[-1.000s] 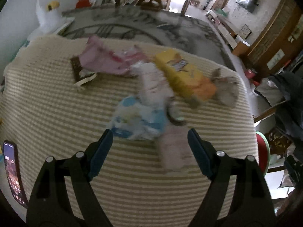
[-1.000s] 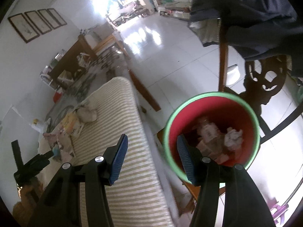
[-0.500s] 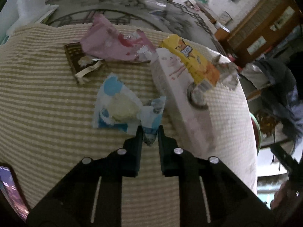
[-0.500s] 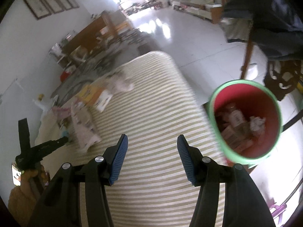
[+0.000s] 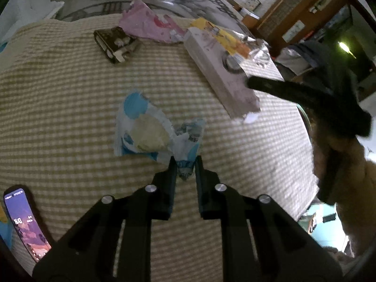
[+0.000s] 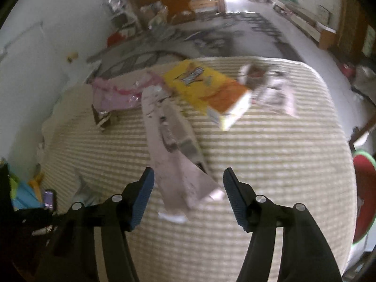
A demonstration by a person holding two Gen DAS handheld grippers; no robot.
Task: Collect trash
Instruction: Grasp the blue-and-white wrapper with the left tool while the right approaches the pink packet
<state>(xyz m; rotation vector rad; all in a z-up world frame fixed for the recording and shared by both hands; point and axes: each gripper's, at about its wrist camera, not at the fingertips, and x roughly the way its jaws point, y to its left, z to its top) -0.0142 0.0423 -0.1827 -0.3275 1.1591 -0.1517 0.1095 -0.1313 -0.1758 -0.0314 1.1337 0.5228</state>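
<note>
left claw (image 5: 184, 167) on blue wrapper (image 5: 150, 131)

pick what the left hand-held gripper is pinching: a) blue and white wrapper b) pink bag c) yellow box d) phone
a: the left hand-held gripper is closed on a corner of the blue and white wrapper lying on the striped cloth.

My right view is smeared with motion blur, so print on the yellow box (image 6: 206, 89) is unreadable. The red bin (image 6: 363, 192) is cut by the frame edge. My left tool (image 5: 184, 164) hides the blue-and-white wrapper's (image 5: 150, 131) near corner.
</note>
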